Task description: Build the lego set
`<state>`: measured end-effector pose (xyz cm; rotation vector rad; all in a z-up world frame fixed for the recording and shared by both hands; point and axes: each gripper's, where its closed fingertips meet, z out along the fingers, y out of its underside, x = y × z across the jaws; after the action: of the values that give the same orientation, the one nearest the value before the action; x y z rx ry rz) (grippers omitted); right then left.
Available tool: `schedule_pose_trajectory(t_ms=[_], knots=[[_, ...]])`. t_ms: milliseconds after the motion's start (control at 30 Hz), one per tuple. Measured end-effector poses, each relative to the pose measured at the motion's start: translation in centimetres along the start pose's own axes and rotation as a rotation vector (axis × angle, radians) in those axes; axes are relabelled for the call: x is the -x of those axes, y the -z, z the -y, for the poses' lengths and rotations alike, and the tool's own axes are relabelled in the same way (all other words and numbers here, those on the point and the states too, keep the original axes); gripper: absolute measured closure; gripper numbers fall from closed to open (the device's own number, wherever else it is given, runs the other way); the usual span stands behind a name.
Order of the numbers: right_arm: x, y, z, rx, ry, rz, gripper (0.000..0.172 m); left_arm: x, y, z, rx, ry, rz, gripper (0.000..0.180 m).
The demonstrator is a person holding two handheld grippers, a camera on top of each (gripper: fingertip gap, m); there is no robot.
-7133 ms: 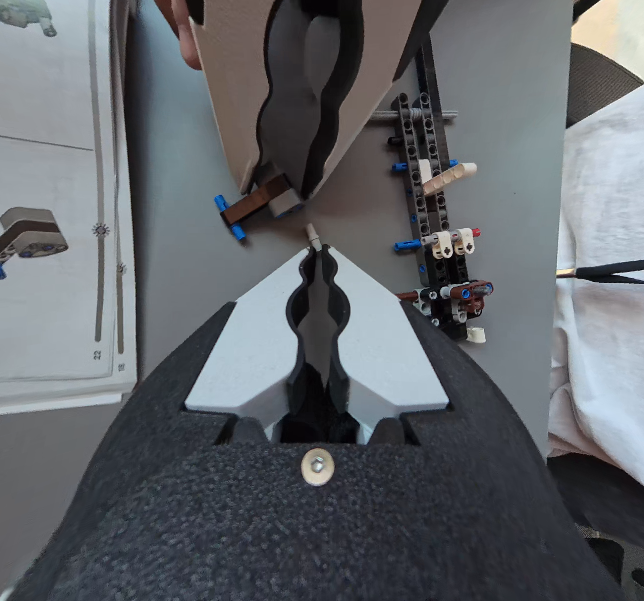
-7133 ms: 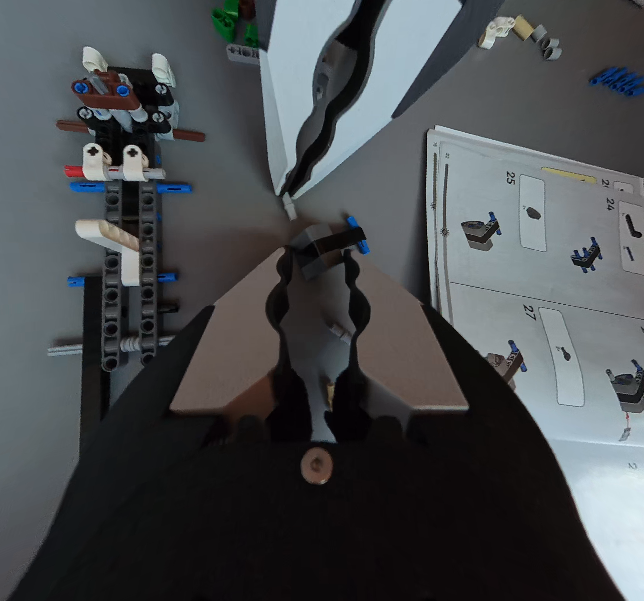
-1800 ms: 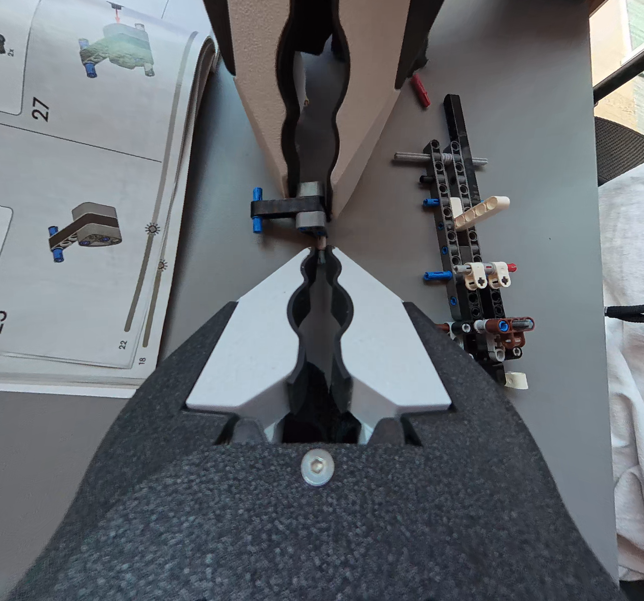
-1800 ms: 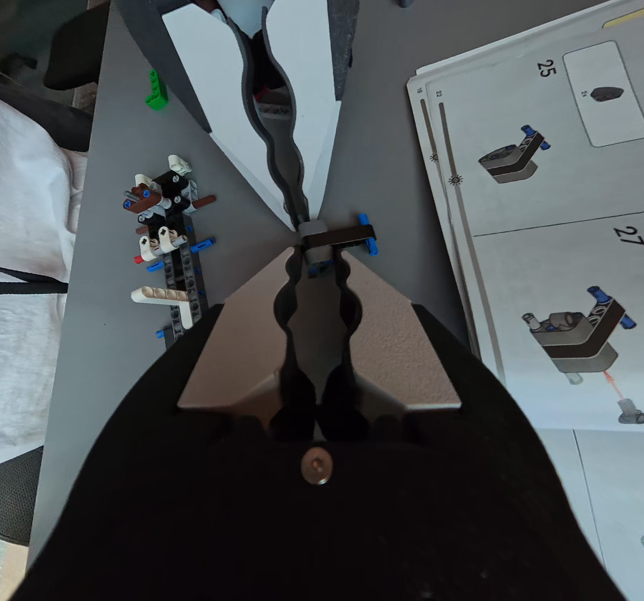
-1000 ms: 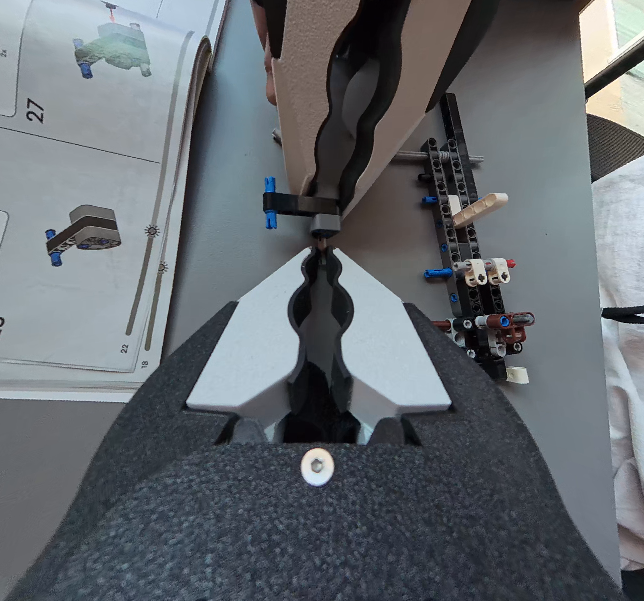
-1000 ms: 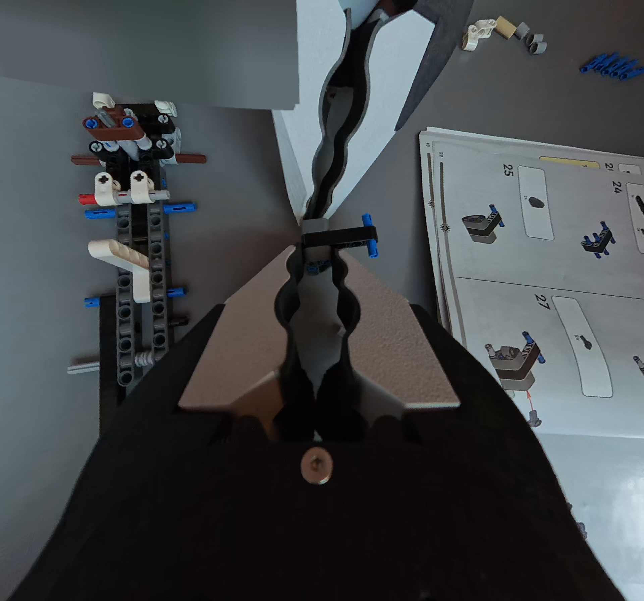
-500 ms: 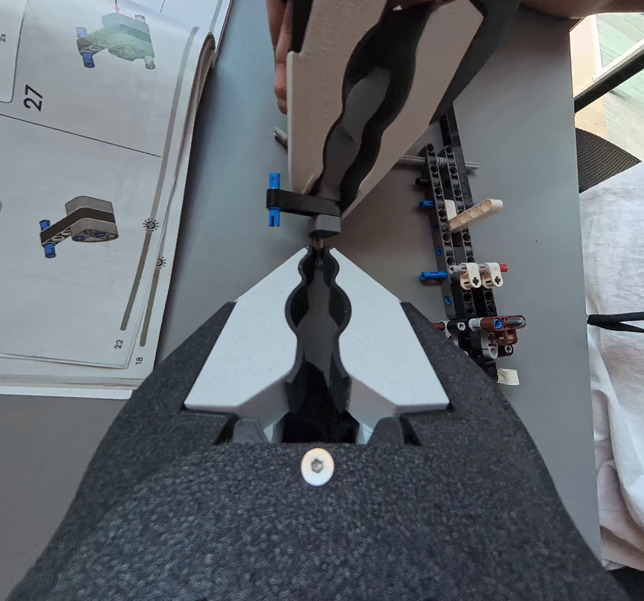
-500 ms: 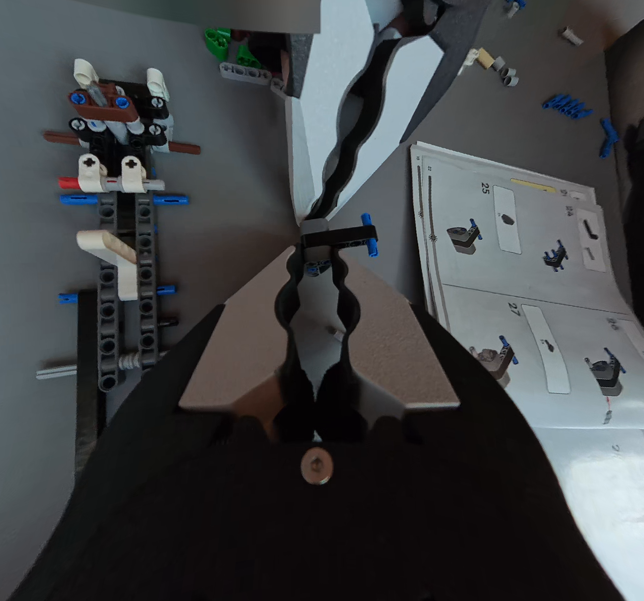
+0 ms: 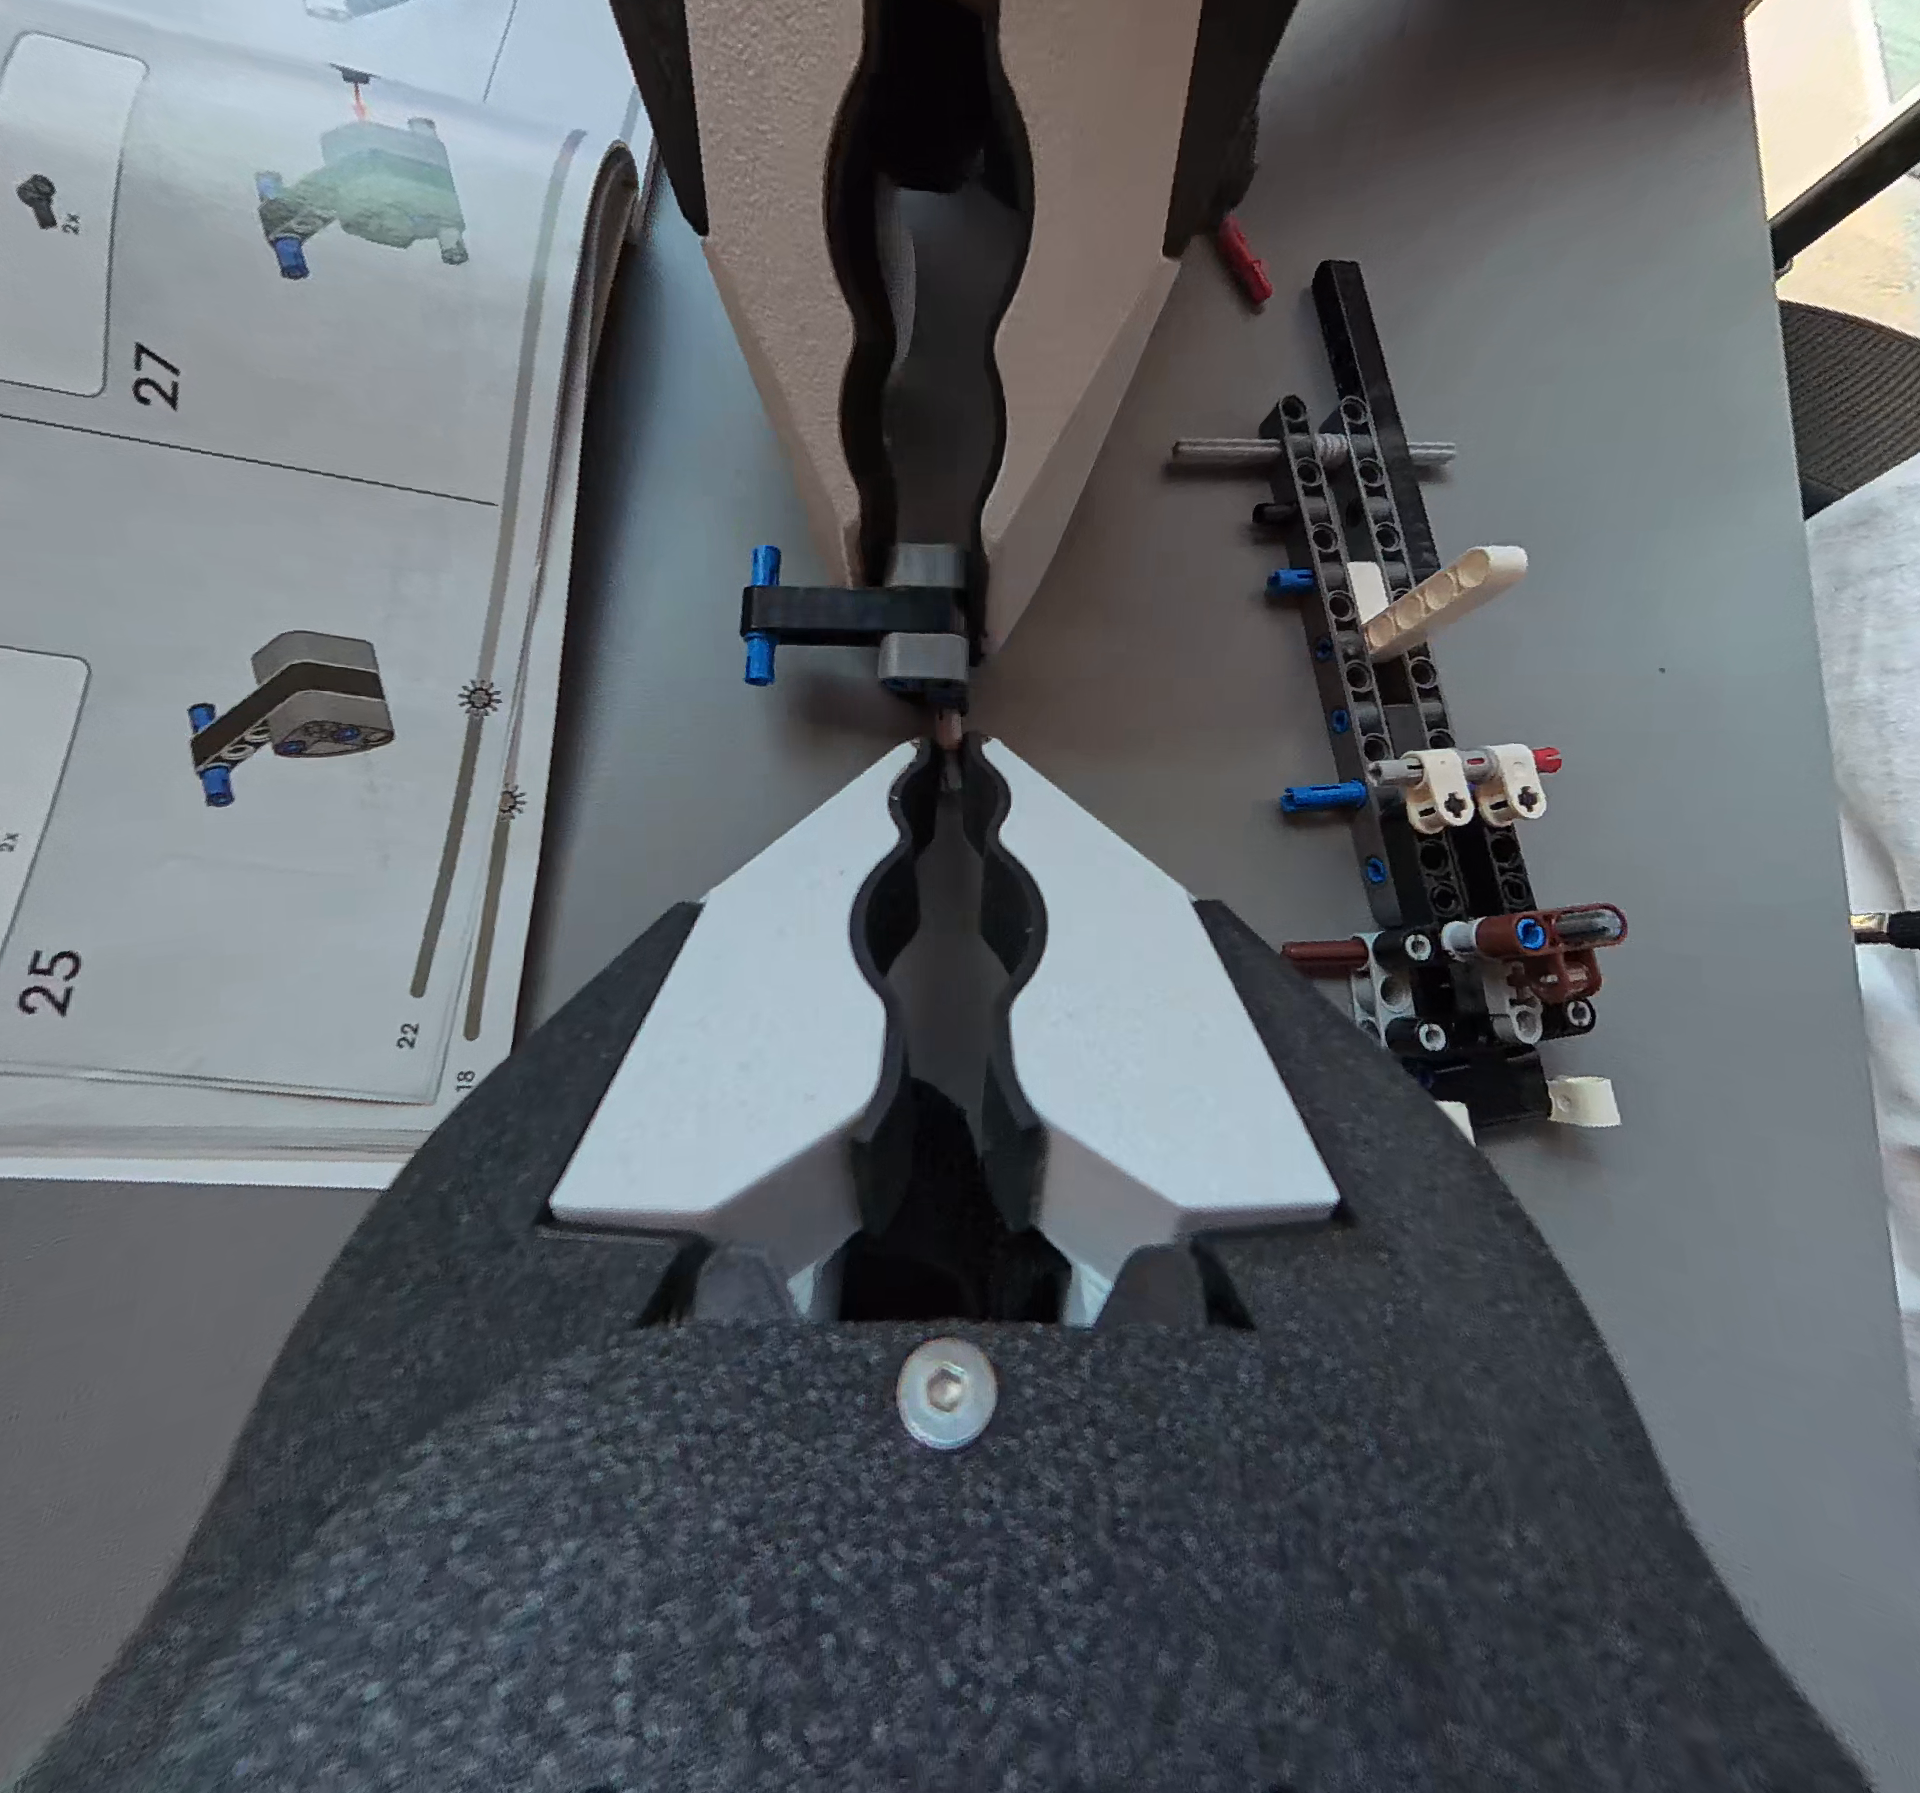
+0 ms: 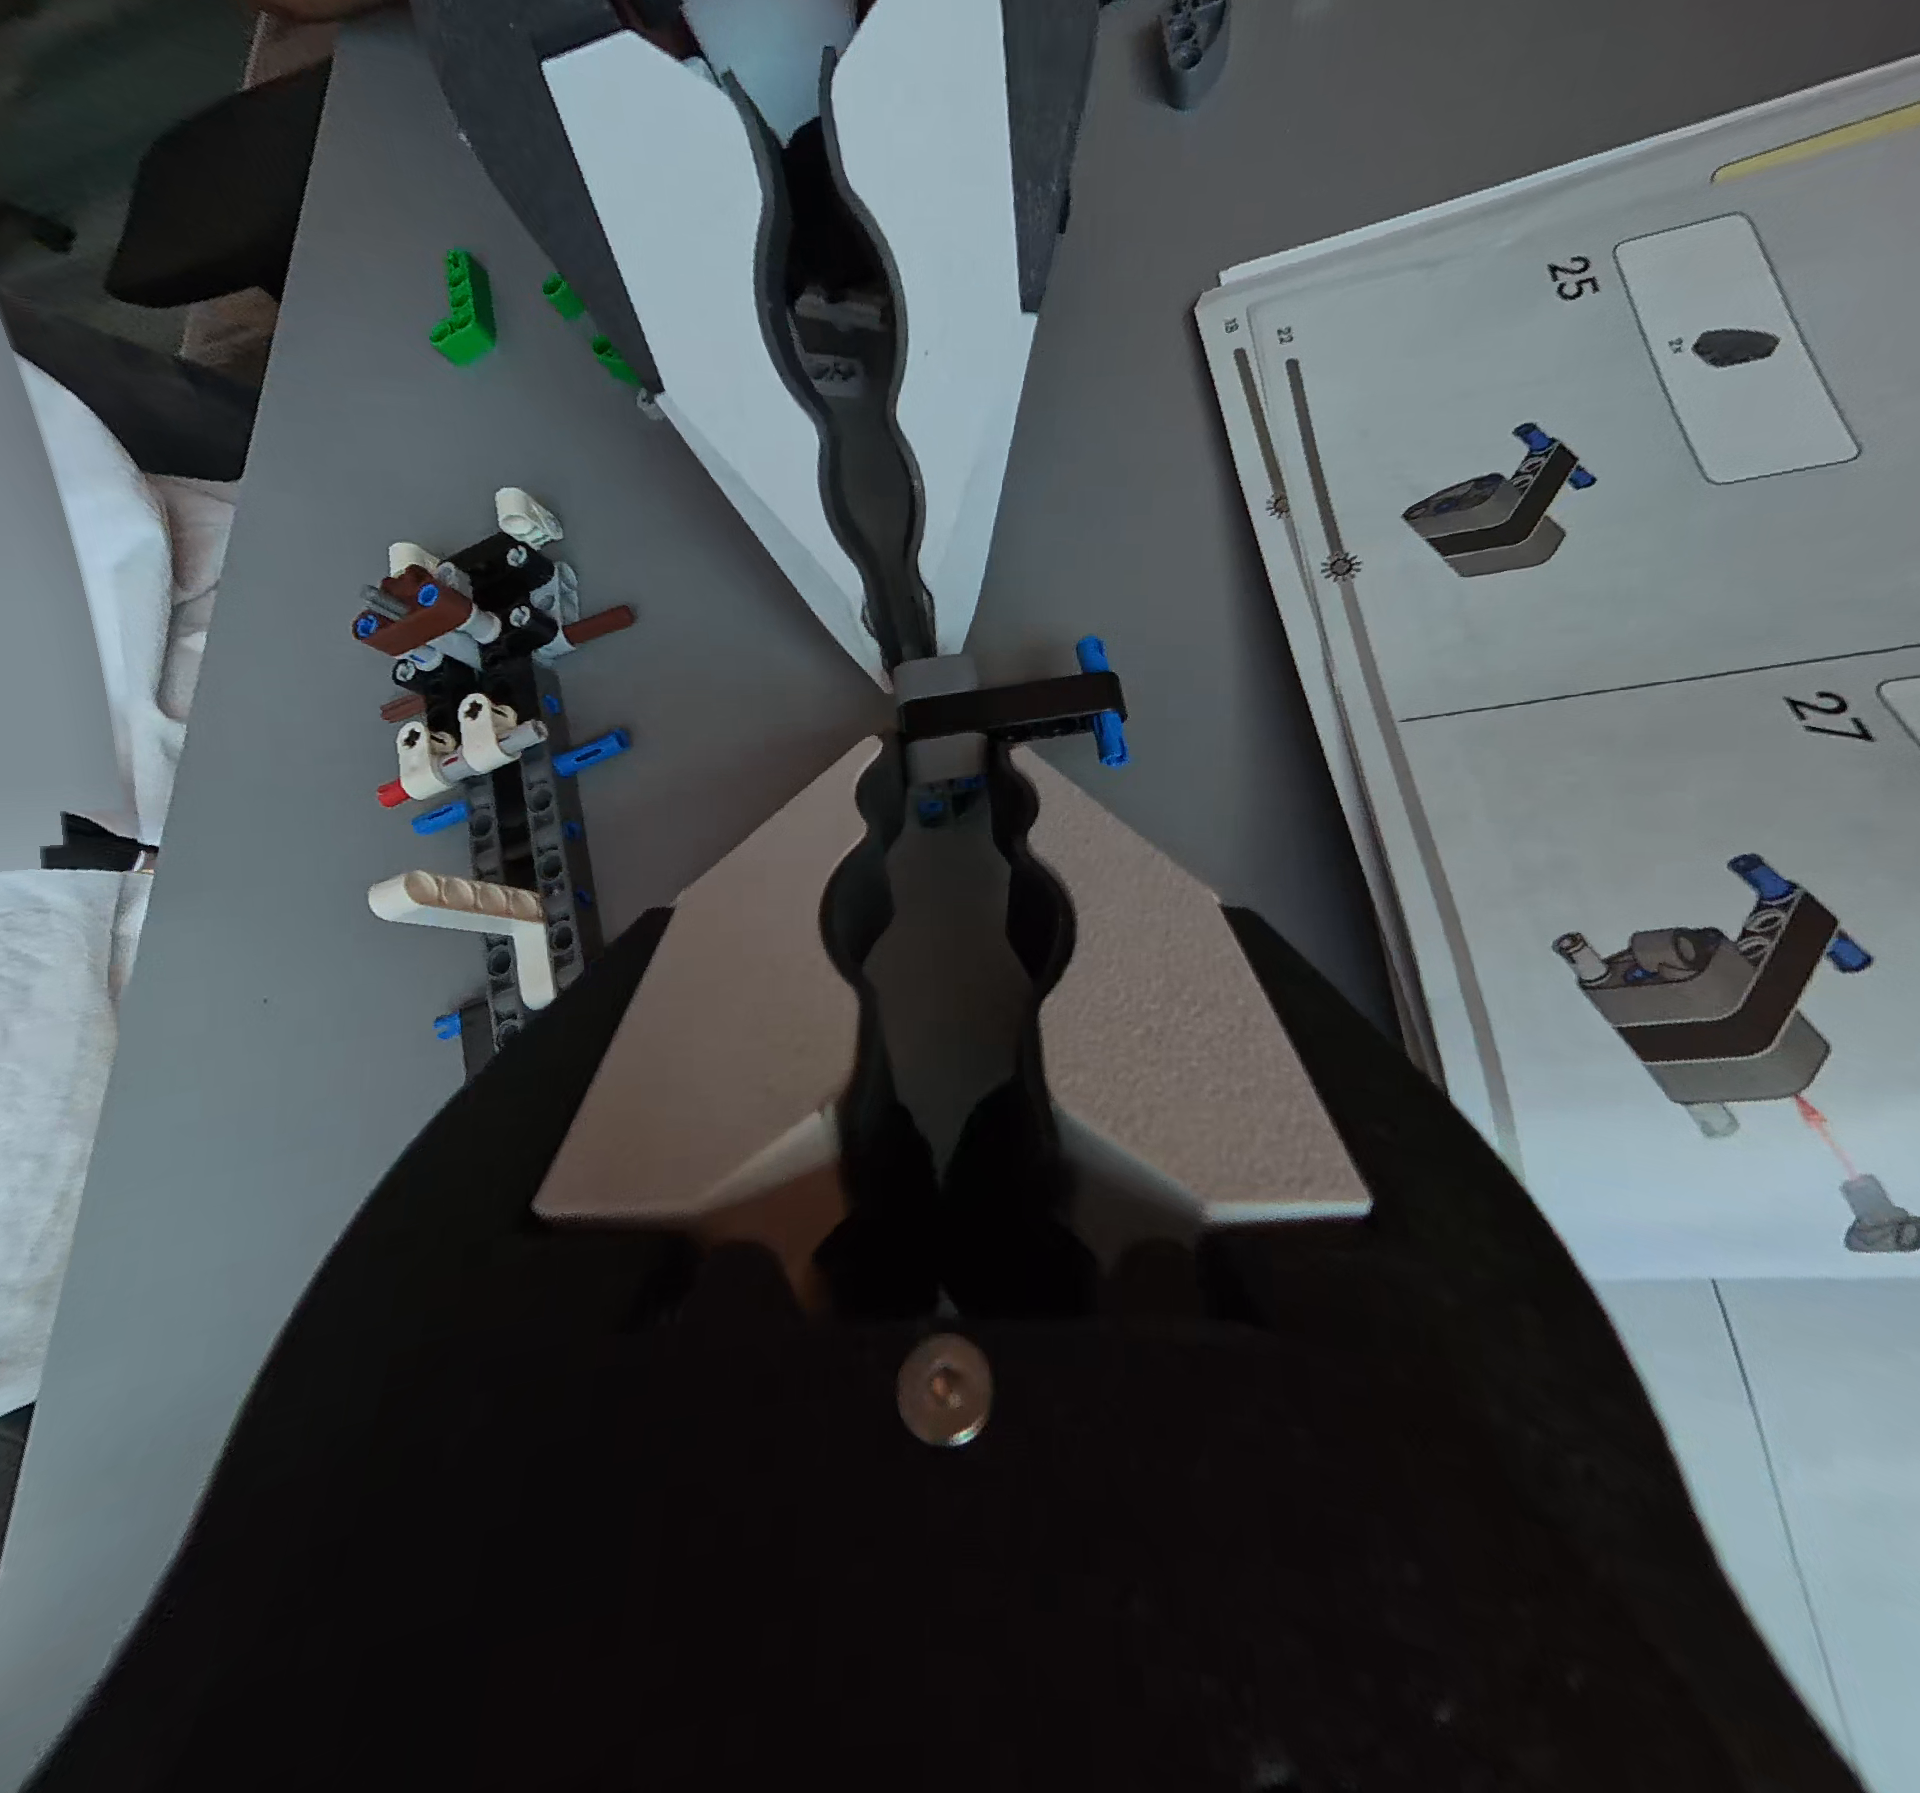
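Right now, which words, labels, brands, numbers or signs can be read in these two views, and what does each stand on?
I do not quote writing; here is where it stands.
Instruction booklet: large printed step numbers beside the build drawings.
Same booklet, page foot: small numerals along the progress bars.
Same booklet, part boxes: tiny quantity marks, barely legible.
Brick assembly, left gripper, right gripper: no writing seen.

Bare grey table (image 9: 665,808) lay open between instruction booklet (image 9: 260,600) and long brick assembly (image 9: 1403,756), though the two grippers met tip-to-tip there; loose green bricks (image 10: 462,309) crowded the far side.
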<state>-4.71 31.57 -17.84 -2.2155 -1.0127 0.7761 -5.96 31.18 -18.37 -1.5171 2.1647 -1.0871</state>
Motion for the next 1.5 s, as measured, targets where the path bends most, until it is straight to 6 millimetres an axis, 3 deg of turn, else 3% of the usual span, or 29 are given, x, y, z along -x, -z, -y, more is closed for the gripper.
schedule_pose_trajectory(t_ms=[33, 100, 867, 1067, 1200, 1500], knots=[[0.0, 0.0, 0.0, -0.006, -0.023, 0.008, 0.157, 0.0, 0.0, 0.0, -0.005, 0.002, -0.003, 0.177], [-0.1, 0.0, 0.2, -0.017, -0.069, 0.020, 0.157, 0.1, 0.0, 0.0, -0.006, -0.023, -0.004, 0.178], [0.0, -0.1, 0.0, -0.007, 0.066, 0.019, 0.157, -0.1, -0.1, 0.0, 0.006, -0.212, 0.014, 0.177], [0.0, -0.1, 0.0, -0.006, 0.077, 0.007, 0.156, -0.4, 1.4, 0.6, -0.032, -0.185, 0.010, 0.170], [0.0, -0.1, 0.0, -0.009, 0.078, -0.002, 0.156, -0.4, 1.2, -0.2, 0.029, -0.229, 0.048, 0.166], [0.0, -0.2, 0.0, -0.013, 0.086, -0.015, 0.157, -2.4, 0.3, -0.7, 0.065, -0.226, -0.015, 0.164]])
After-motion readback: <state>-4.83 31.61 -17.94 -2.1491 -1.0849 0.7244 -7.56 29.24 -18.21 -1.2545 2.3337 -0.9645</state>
